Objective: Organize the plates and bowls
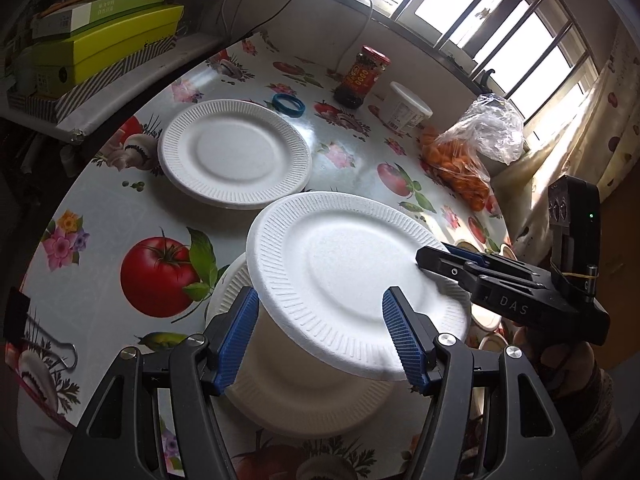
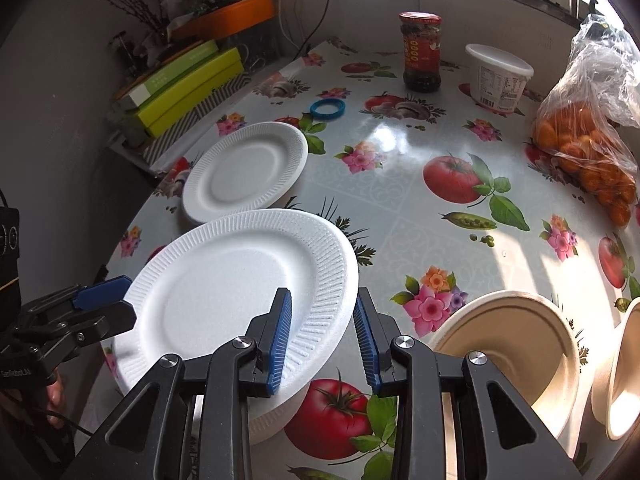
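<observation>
A white foam plate [image 1: 352, 276] [image 2: 224, 296] hangs tilted above a stack of white plates [image 1: 288, 392] [image 2: 272, 420] near the table's front edge. My right gripper [image 2: 322, 336] [image 1: 432, 258] is shut on the plate's right rim, one pad inside and one outside. My left gripper [image 1: 322, 336] [image 2: 106, 306] stands open at the plate's opposite side, its pads wide apart and not pressing on it. Another white plate [image 1: 236, 152] [image 2: 244, 176] lies flat further back. Beige paper bowls [image 2: 516, 344] sit at the front right.
On the flowered tablecloth [image 1: 100, 200] stand a sauce jar [image 2: 420, 52], a white tub [image 2: 500, 76], a blue ring [image 2: 328, 109] and a plastic bag of oranges [image 2: 584, 144]. Green boxes [image 1: 108, 44] are stacked on a shelf at the left.
</observation>
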`<state>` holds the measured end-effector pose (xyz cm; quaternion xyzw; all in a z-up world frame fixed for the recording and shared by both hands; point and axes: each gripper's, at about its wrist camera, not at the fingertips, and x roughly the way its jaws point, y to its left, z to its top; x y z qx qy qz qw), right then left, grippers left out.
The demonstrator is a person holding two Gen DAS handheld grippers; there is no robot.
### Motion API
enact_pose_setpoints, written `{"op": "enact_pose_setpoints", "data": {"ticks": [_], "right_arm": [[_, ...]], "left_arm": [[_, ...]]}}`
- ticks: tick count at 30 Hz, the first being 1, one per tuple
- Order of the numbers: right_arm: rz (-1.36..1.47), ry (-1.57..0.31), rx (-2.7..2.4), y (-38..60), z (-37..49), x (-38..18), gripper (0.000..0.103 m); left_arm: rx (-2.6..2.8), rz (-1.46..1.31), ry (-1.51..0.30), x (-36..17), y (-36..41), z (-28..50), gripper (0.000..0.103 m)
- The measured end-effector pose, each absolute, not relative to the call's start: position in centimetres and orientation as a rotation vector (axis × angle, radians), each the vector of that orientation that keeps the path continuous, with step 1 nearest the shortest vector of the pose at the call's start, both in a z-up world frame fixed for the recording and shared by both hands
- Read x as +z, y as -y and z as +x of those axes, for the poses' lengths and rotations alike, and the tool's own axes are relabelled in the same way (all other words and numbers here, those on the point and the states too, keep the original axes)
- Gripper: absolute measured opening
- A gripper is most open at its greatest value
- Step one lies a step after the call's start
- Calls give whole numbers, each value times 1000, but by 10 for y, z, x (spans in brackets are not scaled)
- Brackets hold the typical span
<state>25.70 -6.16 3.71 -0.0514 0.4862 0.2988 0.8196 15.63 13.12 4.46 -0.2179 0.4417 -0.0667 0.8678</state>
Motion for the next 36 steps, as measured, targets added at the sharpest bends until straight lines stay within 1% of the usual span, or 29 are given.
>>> {"op": "enact_pose_setpoints", "data": {"ticks": [11, 21, 33, 36], "right_arm": [[-189, -1087, 652, 47, 235, 16, 31], [-225, -1121, 647, 42, 230, 2, 31], [-261, -1137, 628, 40, 229, -9, 32], [-262, -1135, 620, 40, 229, -9, 37]], "left_arm": [[-123, -489, -943, 27, -139, 132, 65], [-113, -489, -984, 11, -138, 125, 65], [-111, -470, -985, 11, -136, 125, 65], [-101, -464, -984, 11, -137, 125, 65]]}}
